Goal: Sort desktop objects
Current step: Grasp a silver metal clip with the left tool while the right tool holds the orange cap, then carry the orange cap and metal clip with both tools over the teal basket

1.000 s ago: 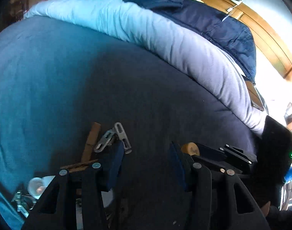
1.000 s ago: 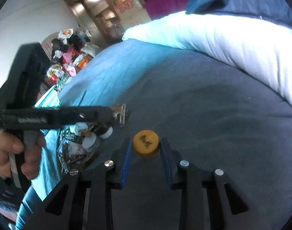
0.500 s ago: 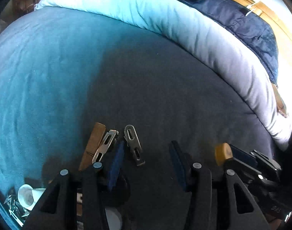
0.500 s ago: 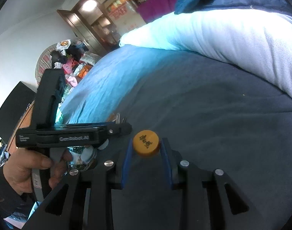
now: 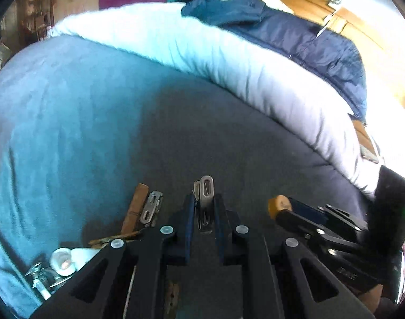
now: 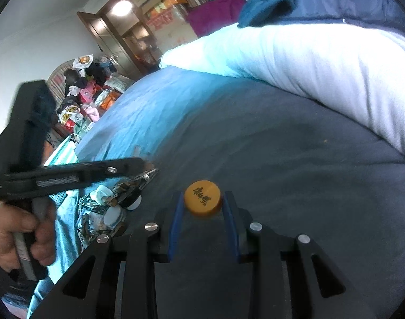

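The left gripper (image 5: 204,207) has just closed, pinching a metal clip (image 5: 205,199) beside the pile (image 6: 106,207); the right gripper (image 6: 202,204) pinches an orange cap (image 6: 202,198). Most sorting remains.

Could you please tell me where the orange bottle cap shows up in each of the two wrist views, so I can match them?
Left wrist view: the orange bottle cap sits right of centre, low, seen edge-on at the tip of the right tool.
Right wrist view: it sits low at centre, face up, between the right tool's blue pads.
Shared landmark: the white duvet along the far edge of the bed.
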Demonstrator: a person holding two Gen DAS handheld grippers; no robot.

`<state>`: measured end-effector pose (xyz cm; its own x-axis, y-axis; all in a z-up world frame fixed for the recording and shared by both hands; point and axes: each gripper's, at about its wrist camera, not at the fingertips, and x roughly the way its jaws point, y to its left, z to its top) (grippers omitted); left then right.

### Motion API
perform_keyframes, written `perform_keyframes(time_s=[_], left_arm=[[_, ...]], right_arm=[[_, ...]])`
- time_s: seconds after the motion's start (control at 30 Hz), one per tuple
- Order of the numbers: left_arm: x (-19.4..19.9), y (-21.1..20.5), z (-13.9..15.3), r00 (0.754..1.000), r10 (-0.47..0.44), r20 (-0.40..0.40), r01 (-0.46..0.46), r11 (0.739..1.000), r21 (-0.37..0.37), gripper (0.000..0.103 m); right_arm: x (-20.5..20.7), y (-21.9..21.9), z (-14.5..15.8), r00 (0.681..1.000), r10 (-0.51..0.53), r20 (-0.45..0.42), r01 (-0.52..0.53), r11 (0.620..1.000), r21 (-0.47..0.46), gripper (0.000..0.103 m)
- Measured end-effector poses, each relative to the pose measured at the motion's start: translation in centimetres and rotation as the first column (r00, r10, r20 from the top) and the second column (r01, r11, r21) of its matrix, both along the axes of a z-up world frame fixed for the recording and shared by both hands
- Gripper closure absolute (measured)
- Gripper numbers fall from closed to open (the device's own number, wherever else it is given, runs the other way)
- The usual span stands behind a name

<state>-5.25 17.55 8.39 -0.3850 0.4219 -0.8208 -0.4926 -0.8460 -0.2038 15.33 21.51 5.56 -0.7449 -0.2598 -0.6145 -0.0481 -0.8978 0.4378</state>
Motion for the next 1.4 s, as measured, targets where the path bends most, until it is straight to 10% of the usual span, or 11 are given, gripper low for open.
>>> perform_keyframes(time_s=[0.7,1.4], left_arm=[[4.3,-18.7,13.1,0.927,0.244,-0.284,-0.234,0.97,0.07,0.089],[5.3,-41.7,18.4,0.776,0.53,-0.342,-0.514,0.846,0.142,0.089]], right_arm=[[-1.0,-7.6,12.2,0.982,0.11,-0.155,-0.066,0.962,0.263,0.074],[-10.1,-24.0,25.4,0.89,0.373,-0.262,-0.273,0.897,0.349,0.073]])
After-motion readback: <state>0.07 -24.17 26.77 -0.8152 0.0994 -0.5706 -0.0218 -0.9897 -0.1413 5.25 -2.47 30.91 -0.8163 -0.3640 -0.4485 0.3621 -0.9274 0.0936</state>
